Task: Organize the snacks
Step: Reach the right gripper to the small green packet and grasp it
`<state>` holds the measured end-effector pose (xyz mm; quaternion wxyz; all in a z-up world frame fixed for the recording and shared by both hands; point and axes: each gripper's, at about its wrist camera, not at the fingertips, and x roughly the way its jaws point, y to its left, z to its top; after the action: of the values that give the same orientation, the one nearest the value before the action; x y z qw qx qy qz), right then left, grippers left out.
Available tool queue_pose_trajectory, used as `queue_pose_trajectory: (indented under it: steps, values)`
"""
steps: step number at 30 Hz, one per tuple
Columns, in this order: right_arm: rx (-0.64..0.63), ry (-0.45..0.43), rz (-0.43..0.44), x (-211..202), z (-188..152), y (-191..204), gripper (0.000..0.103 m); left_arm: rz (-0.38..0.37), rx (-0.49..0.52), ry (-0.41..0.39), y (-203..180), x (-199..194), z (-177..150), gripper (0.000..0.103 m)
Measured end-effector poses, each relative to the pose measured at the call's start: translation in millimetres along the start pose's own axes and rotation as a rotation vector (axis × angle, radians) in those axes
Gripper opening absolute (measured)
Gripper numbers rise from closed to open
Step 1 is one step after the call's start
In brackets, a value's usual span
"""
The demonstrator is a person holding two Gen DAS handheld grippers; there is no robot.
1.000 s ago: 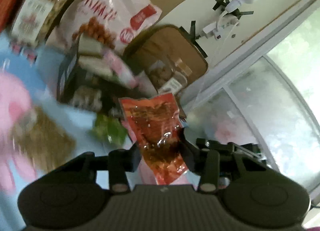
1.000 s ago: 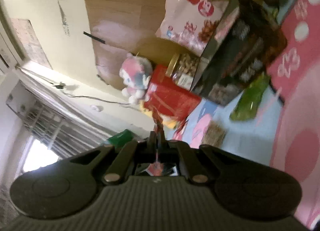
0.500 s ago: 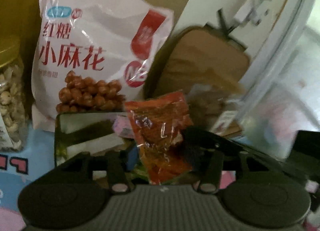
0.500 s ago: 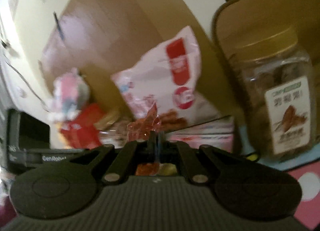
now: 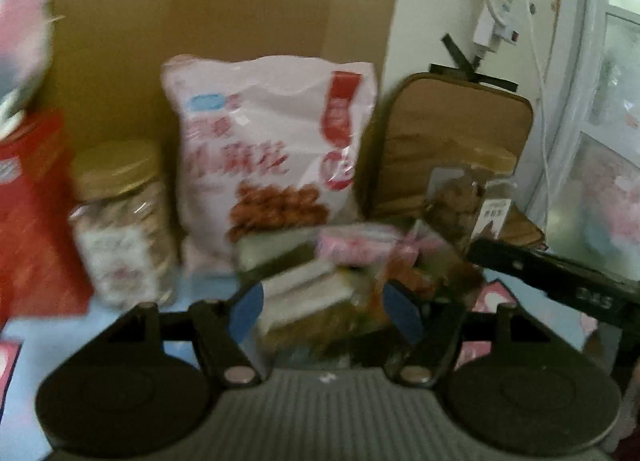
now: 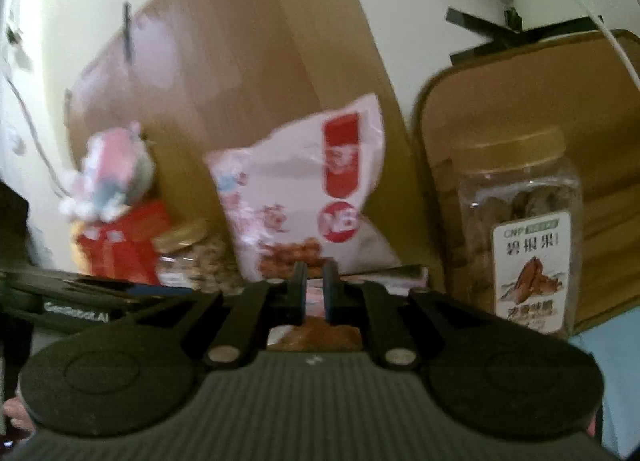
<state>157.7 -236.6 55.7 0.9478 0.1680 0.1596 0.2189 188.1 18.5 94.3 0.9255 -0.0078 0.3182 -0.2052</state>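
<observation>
My left gripper (image 5: 326, 311) is open and empty, its blue pads wide apart over a dark tray (image 5: 256, 251) packed with several small snack packs. An orange-red packet (image 5: 412, 277) lies blurred among them, just right of the gripper's middle. My right gripper (image 6: 315, 293) has its fingers a small gap apart with nothing between them, so it is open, above the same tray (image 6: 384, 273). The other gripper's black body (image 5: 560, 281) reaches in from the right in the left wrist view.
A big white snack bag (image 5: 272, 157) leans on a cardboard sheet (image 5: 224, 21) behind the tray. A gold-lidded jar (image 5: 120, 217) and red box (image 5: 32, 213) stand left. A pecan jar (image 6: 524, 245) and tan case (image 6: 560, 109) stand right. A plush toy (image 6: 112, 181) sits far left.
Both grippers have let go: the orange-red packet has left the left gripper's fingers and lies in the tray, and the small red packet is gone from the right gripper. Both views have levelled out.
</observation>
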Motion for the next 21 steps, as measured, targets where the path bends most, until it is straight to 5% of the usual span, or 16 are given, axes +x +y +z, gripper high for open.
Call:
queue_pose_trajectory:
  steps: [3, 7, 15, 21]
  values:
    - [0.053, 0.081, 0.023, -20.2, -20.8, -2.2, 0.012, -0.013, -0.049, 0.033, 6.4, -13.8, -30.3, 0.067]
    - [0.194, 0.210, -0.052, -26.8, -53.8, -26.2, 0.013, -0.076, -0.139, 0.123, 5.8, 0.2, -57.2, 0.062]
    - [0.553, 0.368, -0.024, -11.0, -81.1, -61.4, 0.013, -0.128, -0.311, 0.191, 16.4, 39.8, -74.7, 0.062]
    - [0.548, 0.421, 0.000, -2.3, -85.9, -42.0, 0.010, -0.146, -0.283, 0.200, 4.8, 58.8, -69.8, 0.059]
